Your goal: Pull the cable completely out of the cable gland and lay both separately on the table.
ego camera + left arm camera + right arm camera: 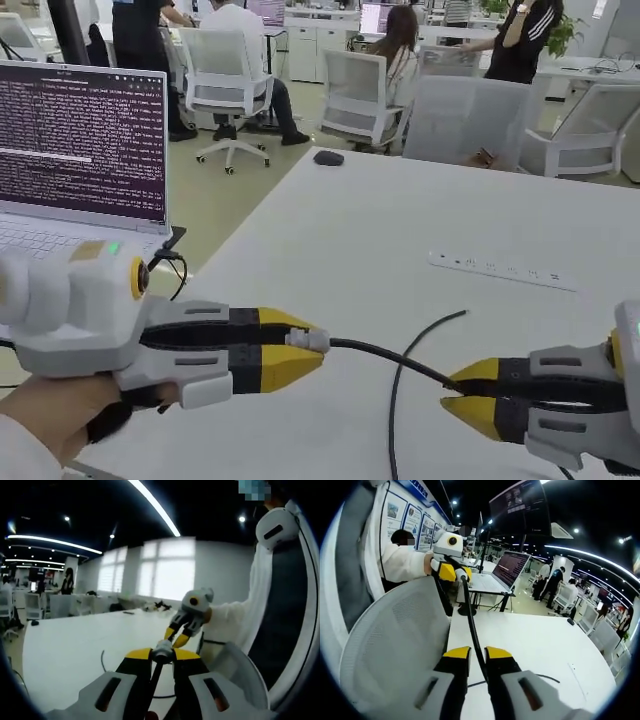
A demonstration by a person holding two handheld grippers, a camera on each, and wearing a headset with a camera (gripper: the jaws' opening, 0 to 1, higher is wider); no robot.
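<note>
My left gripper is shut on the small grey cable gland, held above the white table. A black cable runs out of the gland to my right gripper, which is shut on it. Past that grip the cable loops down across the table, and its free end lies near the middle. In the left gripper view the gland sits between the yellow tips, with the right gripper beyond it. In the right gripper view the cable rises from between the jaws to the gland.
An open laptop stands at the table's left. A white power strip lies at the right and a dark mouse at the far edge. Office chairs and people fill the room behind. A white mesh chair is next to me.
</note>
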